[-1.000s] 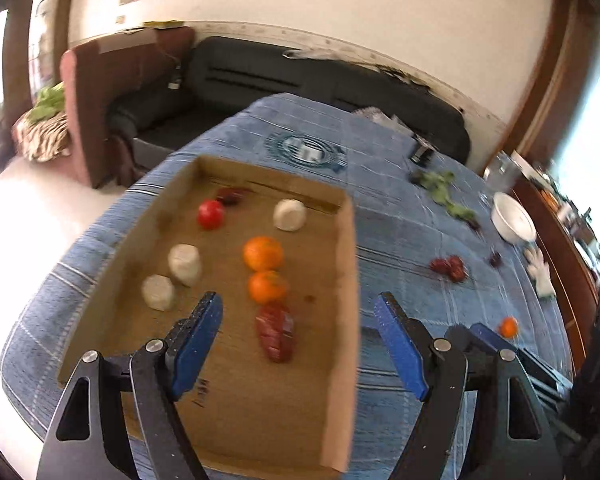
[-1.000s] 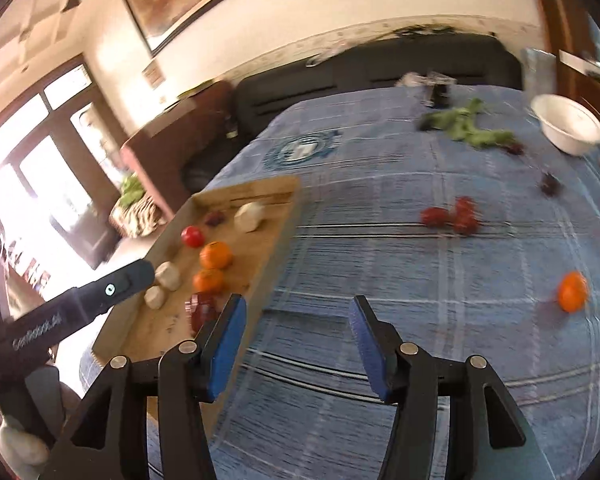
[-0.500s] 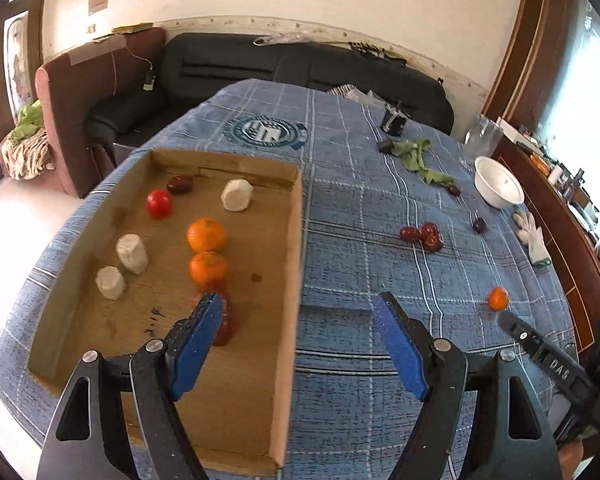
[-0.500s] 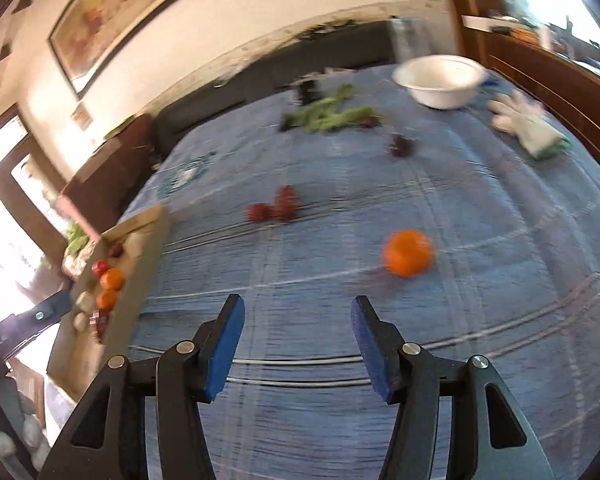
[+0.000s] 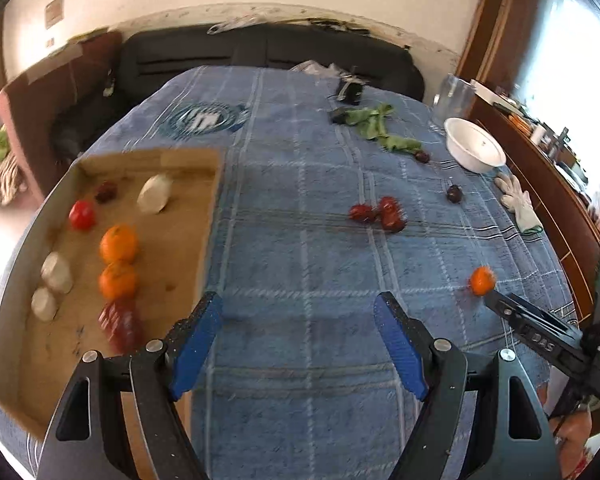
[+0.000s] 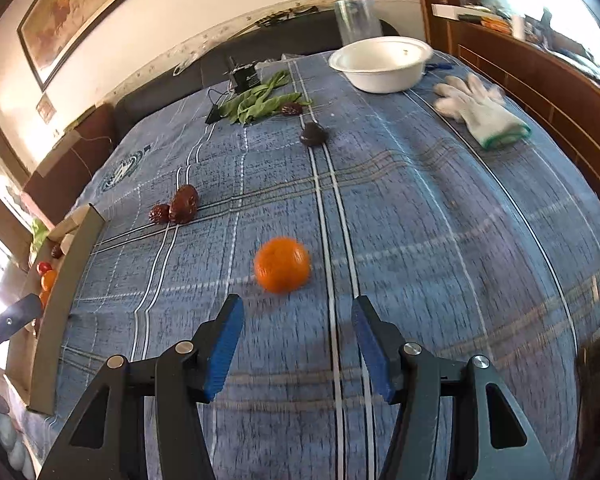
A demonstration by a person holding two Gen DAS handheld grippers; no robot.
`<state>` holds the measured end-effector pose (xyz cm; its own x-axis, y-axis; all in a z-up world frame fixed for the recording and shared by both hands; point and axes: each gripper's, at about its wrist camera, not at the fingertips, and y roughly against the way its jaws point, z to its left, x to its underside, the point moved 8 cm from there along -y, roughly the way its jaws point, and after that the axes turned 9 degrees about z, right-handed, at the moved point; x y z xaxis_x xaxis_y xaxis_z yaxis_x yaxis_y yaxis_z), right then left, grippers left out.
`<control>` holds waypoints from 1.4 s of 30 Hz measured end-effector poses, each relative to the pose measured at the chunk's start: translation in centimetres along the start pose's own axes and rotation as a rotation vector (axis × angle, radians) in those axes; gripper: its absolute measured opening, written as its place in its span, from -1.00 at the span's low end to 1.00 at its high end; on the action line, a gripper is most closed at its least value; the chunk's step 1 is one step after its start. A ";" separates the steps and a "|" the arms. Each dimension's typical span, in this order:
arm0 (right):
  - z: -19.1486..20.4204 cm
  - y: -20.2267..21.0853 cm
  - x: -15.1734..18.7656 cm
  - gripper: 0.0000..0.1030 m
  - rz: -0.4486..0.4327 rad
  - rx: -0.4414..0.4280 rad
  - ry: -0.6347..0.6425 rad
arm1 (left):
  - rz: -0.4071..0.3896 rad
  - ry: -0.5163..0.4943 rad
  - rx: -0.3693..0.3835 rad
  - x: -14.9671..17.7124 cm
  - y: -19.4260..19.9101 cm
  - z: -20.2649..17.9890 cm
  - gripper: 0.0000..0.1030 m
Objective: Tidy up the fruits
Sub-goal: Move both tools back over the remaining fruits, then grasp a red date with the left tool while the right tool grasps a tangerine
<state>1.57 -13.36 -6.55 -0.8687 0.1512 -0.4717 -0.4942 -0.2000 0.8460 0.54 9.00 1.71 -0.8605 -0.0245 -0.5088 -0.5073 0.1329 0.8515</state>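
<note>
**Right gripper lines up on the loose orange**

The orange (image 6: 282, 265) sits on the bench, well apart from the cardboard tray (image 5: 210, 216). The right gripper (image 6: 296, 344) hovers just short of it, spread wide, empty. Next call: ease forward, straddle the orange, pinch gently. The left gripper (image 5: 298, 344) is also spread, holding nothing, beside the tray.

Right wrist view: the cardboard tray (image 6: 56, 320) is cut off at the left frame edge, its contents mostly hidden behind its wall. The loose orange (image 6: 282, 265) is motion-blurred.
</note>
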 end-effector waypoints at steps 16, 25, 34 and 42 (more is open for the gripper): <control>0.5 -2.1 -1.8 0.17 -0.016 0.016 0.048 | 0.032 -0.260 0.057 -8.4 -10.6 -9.7 0.06; 0.7 -2.1 -1.8 0.20 -0.019 0.029 0.065 | 0.073 -0.254 0.103 -8.4 -13.7 -9.8 0.05; 0.6 -2.1 -1.8 0.20 -0.019 0.029 0.065 | 0.055 -0.275 0.094 -8.0 -13.7 -10.0 0.05; 0.6 -2.0 -1.8 0.17 -0.020 0.033 0.066 | 0.043 -0.257 0.078 -8.0 -13.5 -9.5 -0.30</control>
<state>4.14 -12.68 -7.31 -0.8593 0.0910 -0.5034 -0.5115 -0.1656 0.8432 13.80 -2.06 -4.55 -0.8360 0.2339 -0.4965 -0.4570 0.2043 0.8657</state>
